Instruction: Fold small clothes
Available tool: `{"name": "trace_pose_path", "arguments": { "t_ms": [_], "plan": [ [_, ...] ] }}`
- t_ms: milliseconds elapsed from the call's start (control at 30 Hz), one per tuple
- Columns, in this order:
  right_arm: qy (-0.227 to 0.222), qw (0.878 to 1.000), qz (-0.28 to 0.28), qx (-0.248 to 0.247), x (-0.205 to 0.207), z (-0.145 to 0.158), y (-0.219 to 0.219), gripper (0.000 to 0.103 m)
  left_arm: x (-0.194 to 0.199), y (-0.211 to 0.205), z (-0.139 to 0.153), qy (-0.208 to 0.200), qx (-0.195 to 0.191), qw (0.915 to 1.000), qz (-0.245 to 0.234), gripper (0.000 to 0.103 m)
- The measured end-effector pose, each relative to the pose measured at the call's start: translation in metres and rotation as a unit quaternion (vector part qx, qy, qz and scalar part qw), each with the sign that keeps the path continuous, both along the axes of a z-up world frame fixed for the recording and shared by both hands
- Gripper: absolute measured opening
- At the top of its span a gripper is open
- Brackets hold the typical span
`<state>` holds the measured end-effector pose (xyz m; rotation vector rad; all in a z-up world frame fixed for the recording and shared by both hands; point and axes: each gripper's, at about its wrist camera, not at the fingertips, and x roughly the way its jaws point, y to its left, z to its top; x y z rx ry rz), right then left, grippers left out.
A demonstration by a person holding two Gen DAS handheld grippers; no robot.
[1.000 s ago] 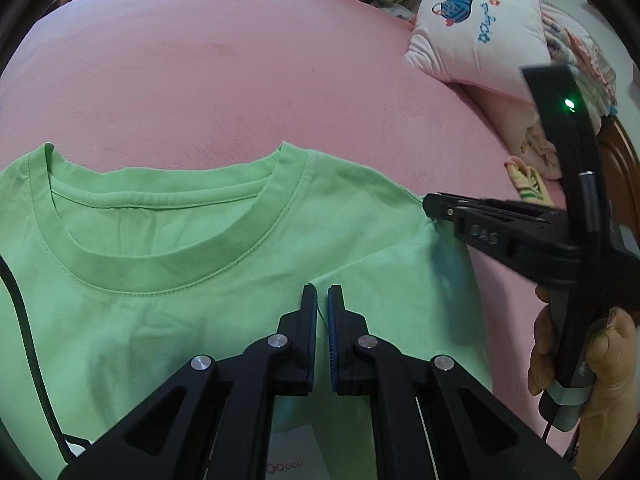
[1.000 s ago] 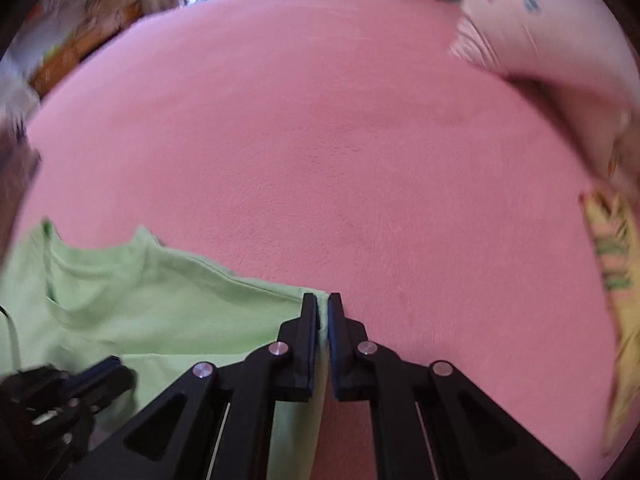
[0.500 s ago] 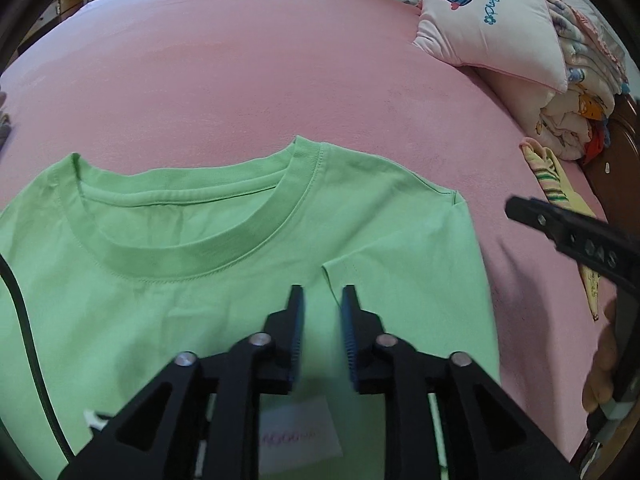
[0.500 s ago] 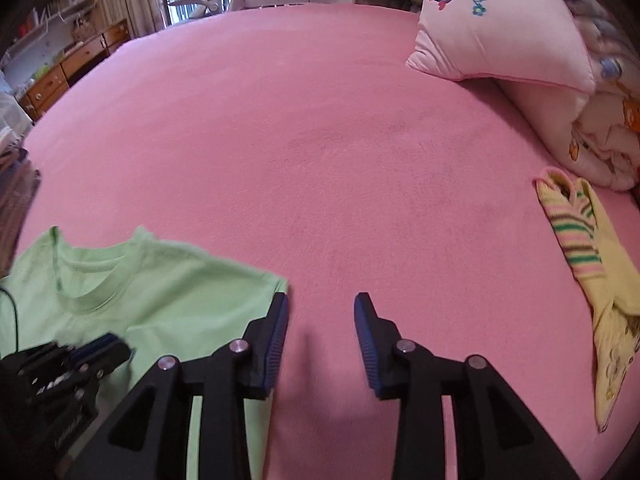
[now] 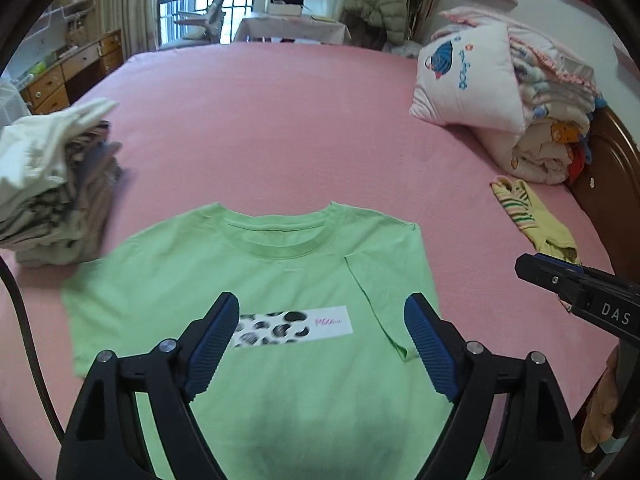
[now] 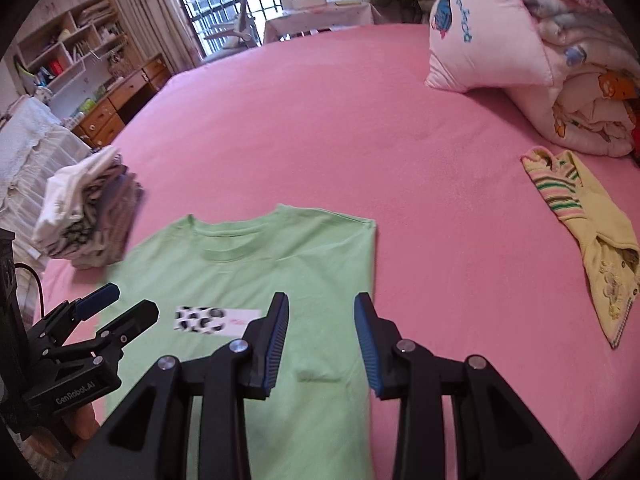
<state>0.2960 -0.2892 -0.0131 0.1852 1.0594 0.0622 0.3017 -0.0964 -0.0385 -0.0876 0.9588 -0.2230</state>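
**Pink bed, green T-shirt part-folded, both tools lifted clear**

Setting: a bedroom; a wide pink bed (image 5: 280, 120) serves as the work surface, with a barred window (image 5: 208, 0) and a wooden dresser (image 6: 116, 108) behind it.

Item in work: green T-shirt (image 5: 280, 280), lying flat and face up near the front edge of the bed, collar toward the far side. Its right sleeve (image 5: 380, 292) is folded in over the chest; the left side is still spread out.

Other stock: stack of folded clothes (image 5: 52, 184) just beside the shirt's left shoulder; a yellow striped garment (image 6: 588, 232) well apart on the right; pillow (image 5: 468, 80) and rolled bedding (image 5: 552, 140) at the headboard.

Tools: left hand-held gripper (image 5: 320, 340) above the shirt's chest, jaws opening, nothing between them. Right hand-held gripper (image 6: 320, 340) above the shirt's right edge, jaws apart, nothing between them.

Risks, as I judge them:
- The folded-in sleeve has a loose corner; a careless pass of either tool could flip it back out.
- The stack sits very close; folding the left side could nudge or topple it.
- Pinching two layers instead of one would drag the shirt askew.

Change from a second ago: both tools then were clamped on the cloth, low over the shirt; now they have let go and risen, so much more of the bed shows.
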Motion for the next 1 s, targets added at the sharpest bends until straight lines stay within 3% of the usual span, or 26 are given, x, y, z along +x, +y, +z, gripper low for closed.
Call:
{"name": "trace_pose_path", "arguments": {
  "t_ms": [167,233,333,500,767,1000],
  "plan": [
    [-0.014,1.0,0.009,0.014,-0.034,0.039,0.025,0.035,-0.045,0.043,0.043,-0.018,0.009,0.9997,0.013,0.086],
    [-0.016,1.0,0.017,0.015,-0.052,0.052,0.04,0.039,-0.066,0.06,0.056,-0.022,0.009,0.9996,0.017,0.086],
    [-0.034,0.999,0.029,0.017,-0.075,0.065,0.059,0.049,-0.096,0.087,0.07,-0.024,0.005,0.9995,0.022,0.086],
    [-0.05,0.997,0.047,0.023,-0.106,0.075,0.088,0.05,-0.136,0.128,0.083,-0.038,0.018,0.9984,0.037,0.087],
    [-0.069,0.994,0.081,0.005,-0.122,0.068,0.141,0.05,-0.159,0.201,0.078,-0.044,0.054,0.9927,0.098,0.087],
    [-0.062,0.992,0.114,0.007,-0.103,0.03,0.205,0.05,-0.151,0.263,0.049,-0.028,0.049,0.9863,0.155,0.087]
  ]
}}
